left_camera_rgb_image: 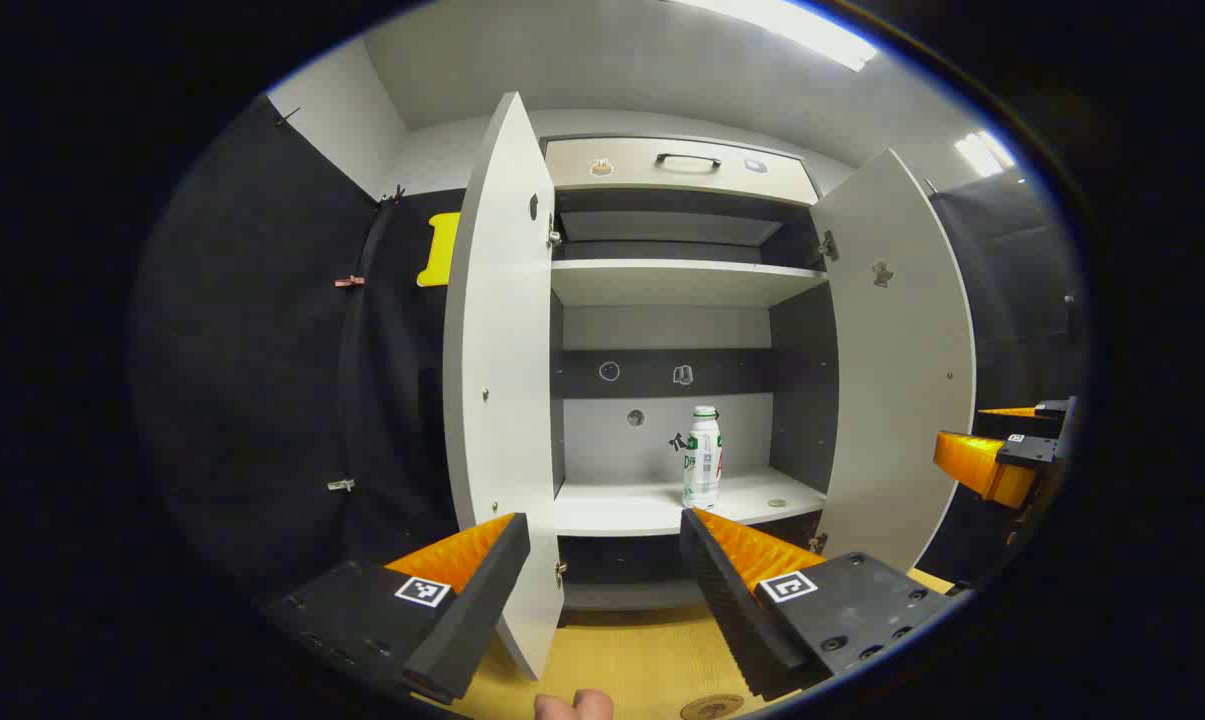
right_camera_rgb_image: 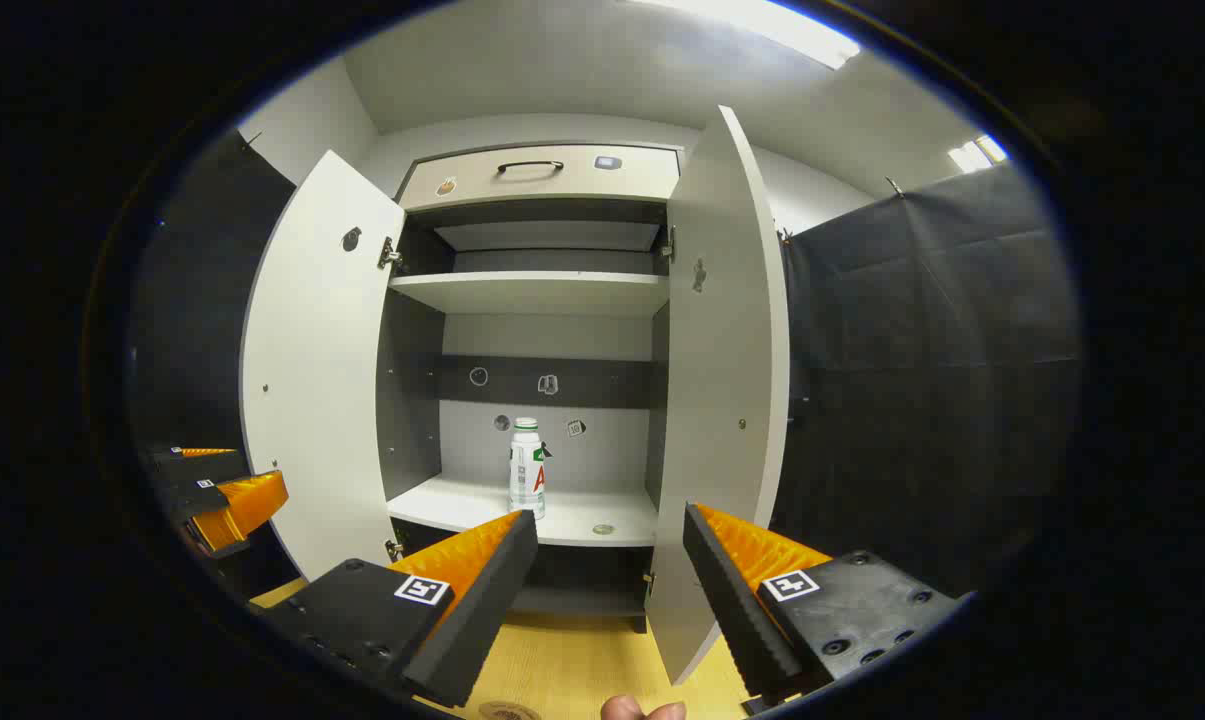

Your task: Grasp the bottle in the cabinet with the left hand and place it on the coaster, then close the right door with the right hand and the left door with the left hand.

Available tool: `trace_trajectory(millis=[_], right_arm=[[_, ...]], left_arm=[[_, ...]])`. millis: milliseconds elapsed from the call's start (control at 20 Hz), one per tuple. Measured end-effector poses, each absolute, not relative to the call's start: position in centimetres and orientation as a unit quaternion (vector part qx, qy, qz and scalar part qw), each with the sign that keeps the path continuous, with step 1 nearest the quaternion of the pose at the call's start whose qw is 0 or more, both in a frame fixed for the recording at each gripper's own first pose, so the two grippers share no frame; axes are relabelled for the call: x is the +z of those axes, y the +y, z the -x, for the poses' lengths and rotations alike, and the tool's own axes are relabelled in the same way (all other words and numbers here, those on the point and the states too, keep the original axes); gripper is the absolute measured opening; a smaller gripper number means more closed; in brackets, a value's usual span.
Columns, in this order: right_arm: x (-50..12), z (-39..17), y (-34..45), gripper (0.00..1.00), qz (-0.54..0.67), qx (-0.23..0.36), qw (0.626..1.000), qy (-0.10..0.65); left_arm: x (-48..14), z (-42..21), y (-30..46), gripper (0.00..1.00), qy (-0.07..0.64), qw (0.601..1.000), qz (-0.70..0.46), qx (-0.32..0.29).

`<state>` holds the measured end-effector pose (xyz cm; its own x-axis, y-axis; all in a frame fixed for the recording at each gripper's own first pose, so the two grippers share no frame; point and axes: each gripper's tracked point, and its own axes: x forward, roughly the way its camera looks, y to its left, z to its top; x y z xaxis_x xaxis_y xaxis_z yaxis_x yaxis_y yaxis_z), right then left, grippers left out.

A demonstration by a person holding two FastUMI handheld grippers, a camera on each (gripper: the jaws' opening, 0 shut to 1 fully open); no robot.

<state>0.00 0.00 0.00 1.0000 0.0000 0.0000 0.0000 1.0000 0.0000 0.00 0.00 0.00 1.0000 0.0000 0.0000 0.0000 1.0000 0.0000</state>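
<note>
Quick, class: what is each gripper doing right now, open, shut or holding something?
Left gripper: open, holding nothing; the bottle stands on the cabinet shelf ahead.
Right gripper: open, holding nothing.

Left gripper view is looking fwd from low over the table [left_camera_rgb_image: 622, 660], facing the open cabinet [left_camera_rgb_image: 677, 280] from slightly left. Right gripper view is facing the same cabinet [right_camera_rgb_image: 542, 290] from slightly right, at similar distance. Both are sharing the shelves, both doors & bottle [left_camera_rgb_image: 702, 458] [right_camera_rgb_image: 526, 468].
</note>
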Motion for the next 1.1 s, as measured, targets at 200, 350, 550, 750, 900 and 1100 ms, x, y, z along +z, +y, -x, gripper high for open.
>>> trace_trajectory(millis=[200,350,550,750,900,1100], right_arm=[[-0.1,-0.3,0.3,0.97,0.002,0.005,1.0,0.0],[0.2,-0.5,0.3,0.97,0.0,0.003,1.0,-0.004],[0.6,-0.8,0.4,0.97,0.008,-0.001,1.0,-0.012],[0.9,-0.9,0.7,0.97,0.013,-0.003,1.0,-0.017],[0.9,-1.0,0.7,0.97,0.016,-0.006,1.0,-0.018],[1.3,-0.7,-0.3,0.97,0.007,-0.014,1.0,-0.02]], left_arm=[[-0.4,-0.7,0.3,0.96,0.004,1.0,0.0,0.009],[-0.1,-1.0,0.3,0.96,0.002,1.0,0.001,0.009],[0.2,-1.3,0.3,0.96,-0.004,1.0,-0.009,0.004],[0.2,-1.5,0.3,0.96,-0.005,1.0,-0.008,-0.001],[0.0,-1.8,0.0,0.96,-0.004,1.0,-0.007,-0.007],[0.0,-3.7,-1.8,0.96,-0.006,1.0,-0.007,-0.026]])
